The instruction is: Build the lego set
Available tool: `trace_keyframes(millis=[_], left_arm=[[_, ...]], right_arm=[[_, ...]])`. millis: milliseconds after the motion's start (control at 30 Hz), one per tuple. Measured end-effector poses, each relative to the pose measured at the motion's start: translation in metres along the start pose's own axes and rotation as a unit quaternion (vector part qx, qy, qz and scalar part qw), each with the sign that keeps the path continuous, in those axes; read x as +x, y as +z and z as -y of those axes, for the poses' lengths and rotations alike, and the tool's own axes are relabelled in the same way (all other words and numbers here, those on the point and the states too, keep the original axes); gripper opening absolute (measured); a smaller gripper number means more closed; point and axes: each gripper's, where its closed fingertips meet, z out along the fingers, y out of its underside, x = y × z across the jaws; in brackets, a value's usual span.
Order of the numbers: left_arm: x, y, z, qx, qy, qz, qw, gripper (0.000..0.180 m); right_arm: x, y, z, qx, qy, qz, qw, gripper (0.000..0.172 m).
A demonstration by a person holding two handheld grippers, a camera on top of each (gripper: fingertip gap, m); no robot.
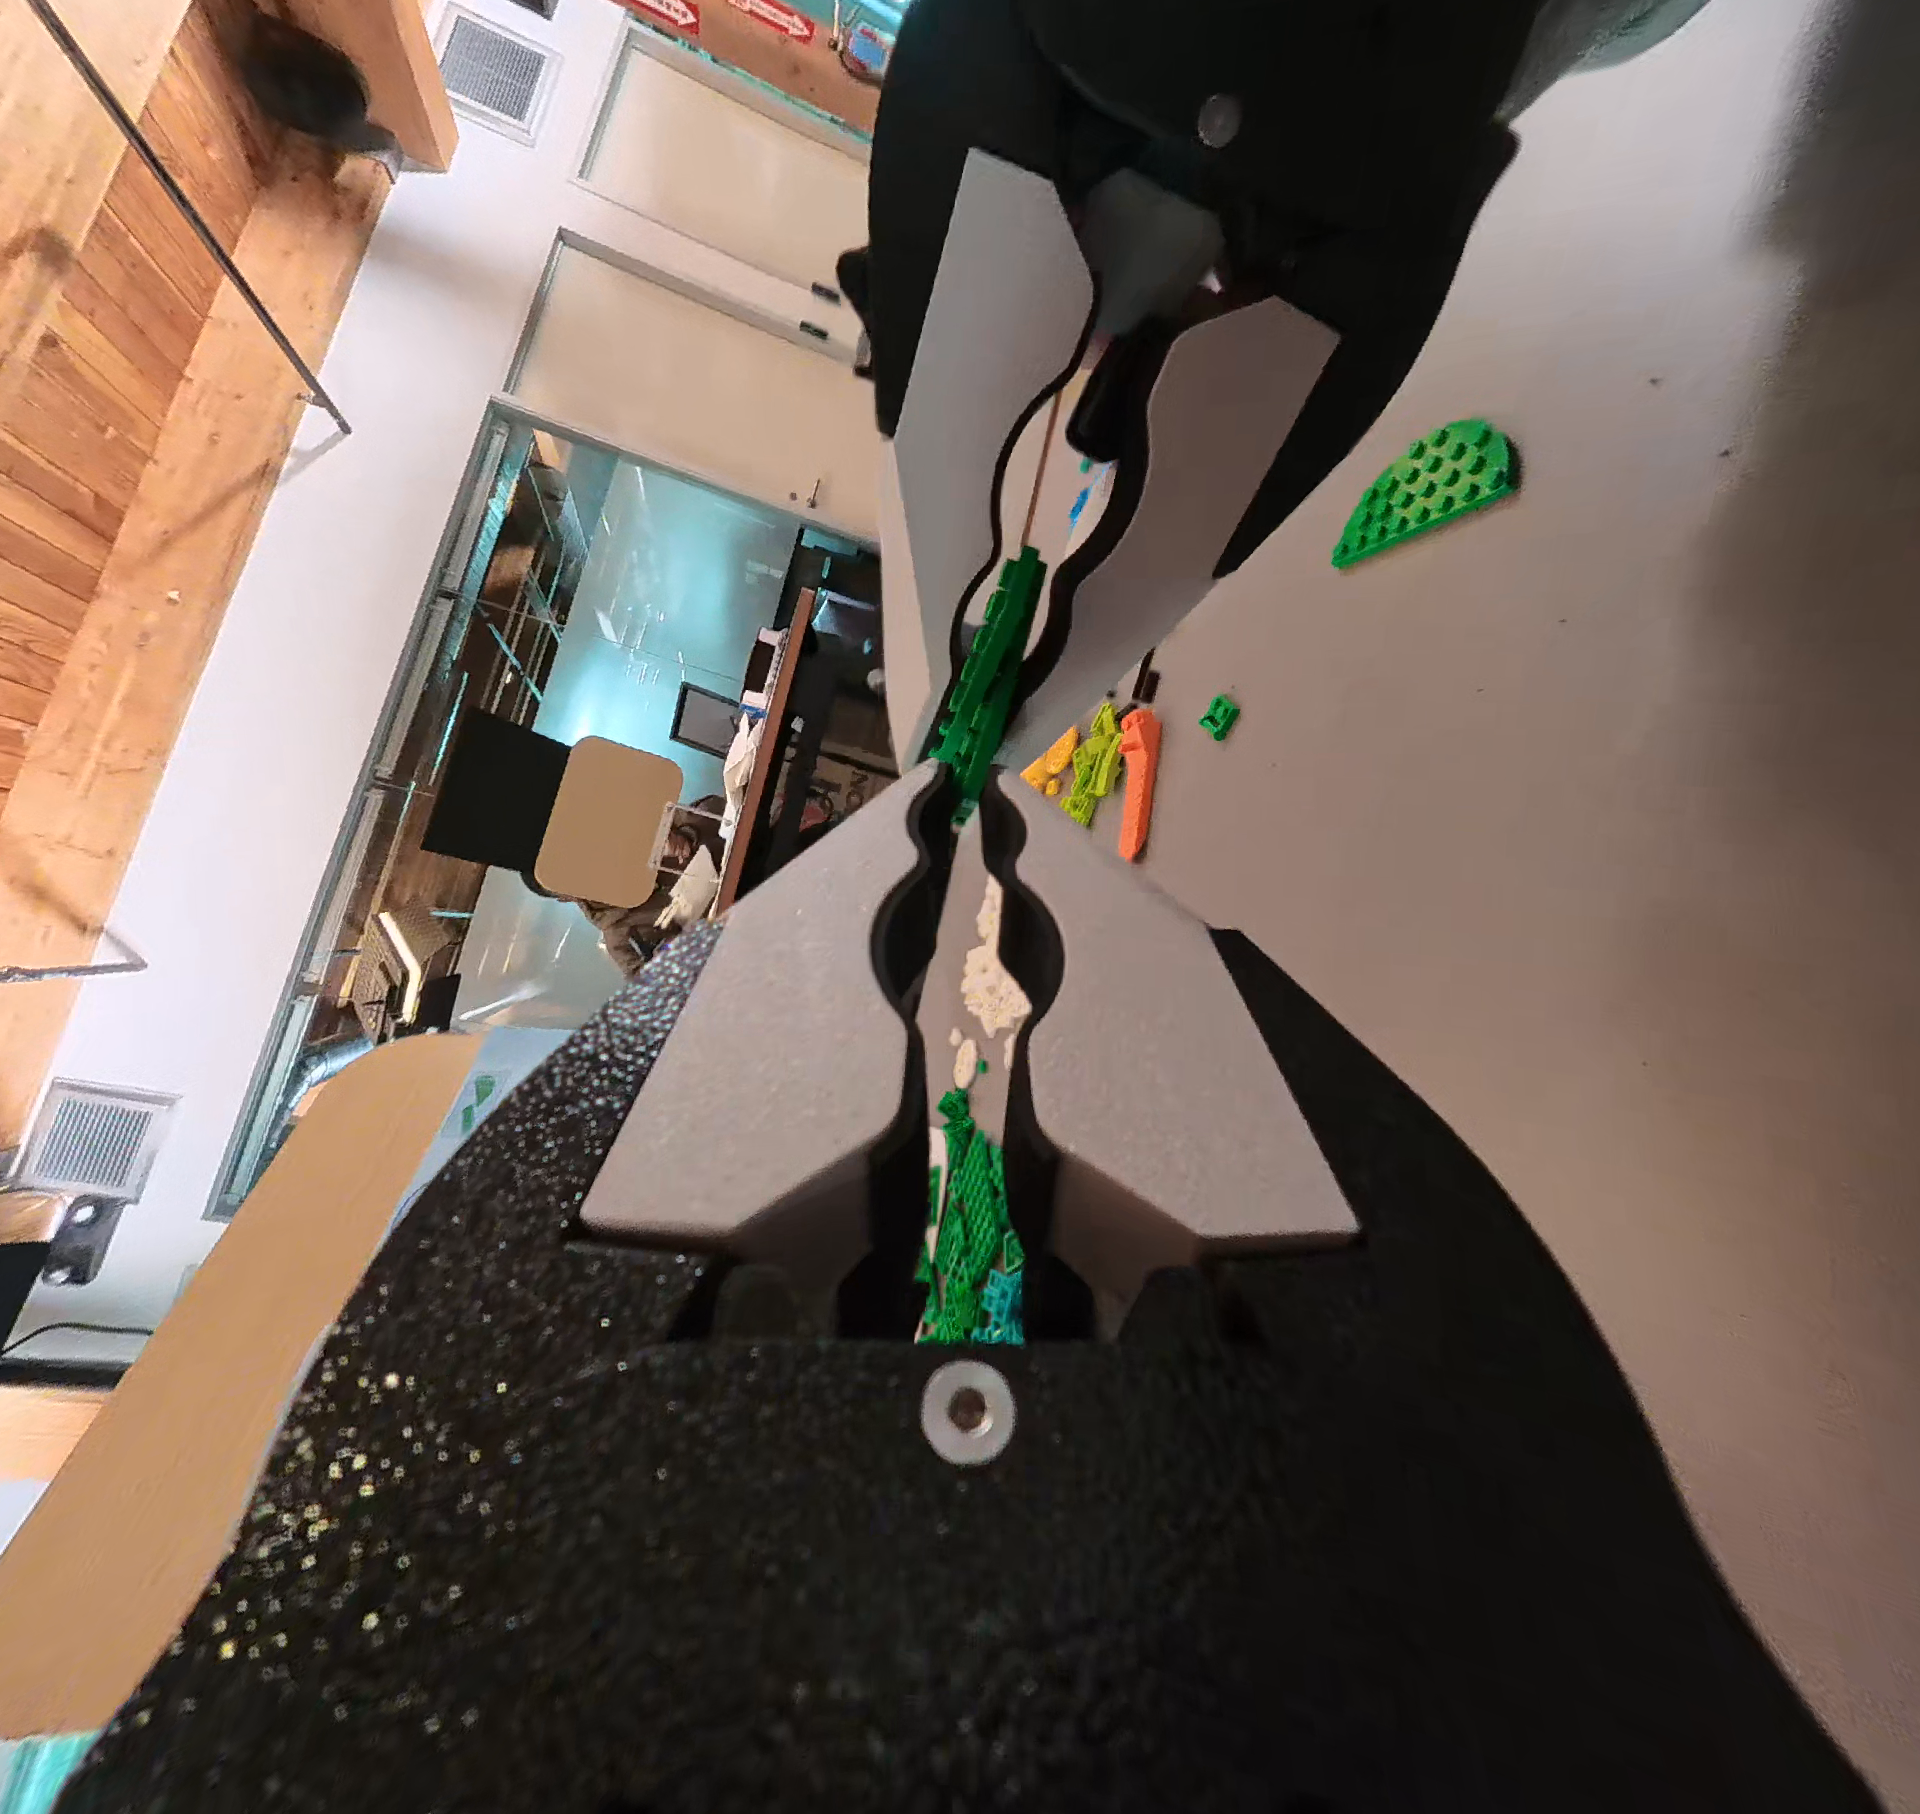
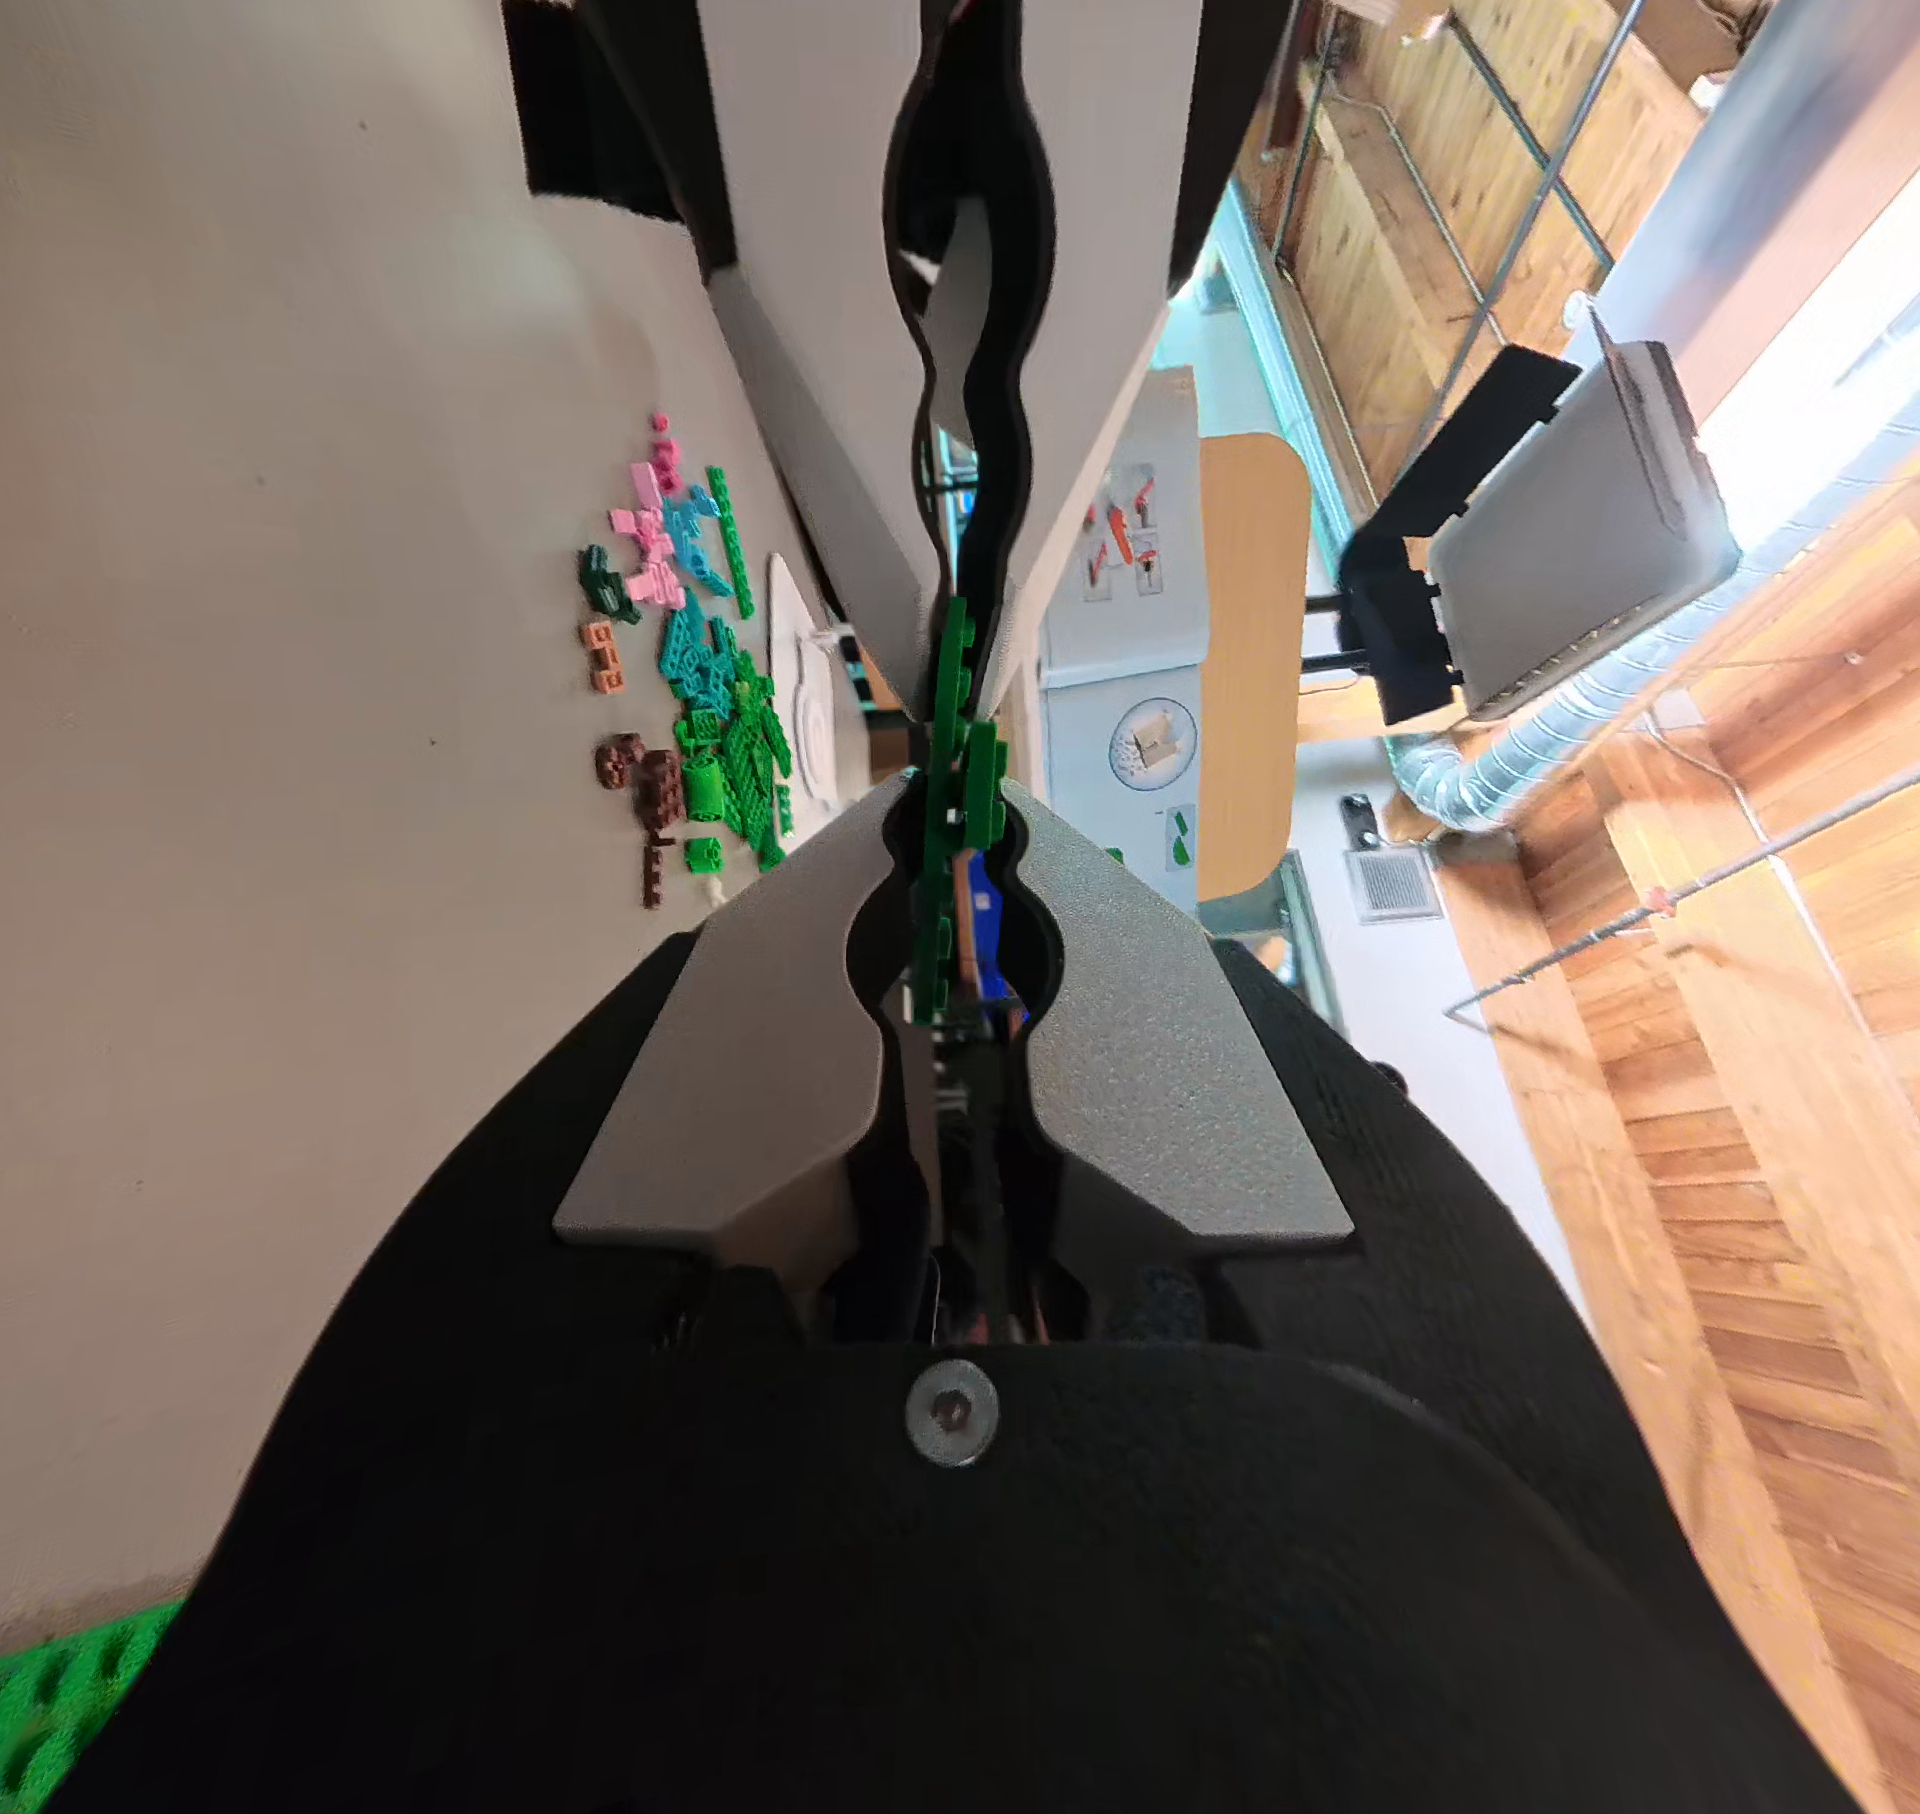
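I am pinching the dark green plate (image 1: 987,673) edge-on, above the worktop (image 1: 1558,829), with my left tongs (image 1: 971,798) nearly shut on it. My right tongs (image 2: 961,808) are clamping the same stack. Uneven squeezing could twist the plates apart.

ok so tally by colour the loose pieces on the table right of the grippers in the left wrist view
green: 2, a half-round plate and a small piece
orange: 1, a long piece
yellow cluster: too jumbled to count
lime cluster: too jumbled to count
total: 3 clear pieces, plus 2 clusters
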Motion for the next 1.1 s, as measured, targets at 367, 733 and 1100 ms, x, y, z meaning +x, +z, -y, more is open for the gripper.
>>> trace_keyframes(millis=[367, 733, 1100], left_arm=[[-0.005, -0.009, 0.02, 0.085, -0.082, -0.024, 0.993, 0.002], [-0.002, -0.001, 0.007, 0.038, -0.054, -0.014, 0.998, 0.002], [-0.001, -0.003, 0.007, 0.045, -0.059, -0.018, 0.997, 0.001]], right_arm=[[0.01, -0.011, 0.014, 0.08, 0.076, 0.017, 0.994, 0.007], [0.004, -0.002, 0.006, 0.03, 0.017, -0.002, 0.999, 0.012], [0.002, -0.001, 0.005, 0.031, 0.024, 0.0, 0.999, 0.014]])
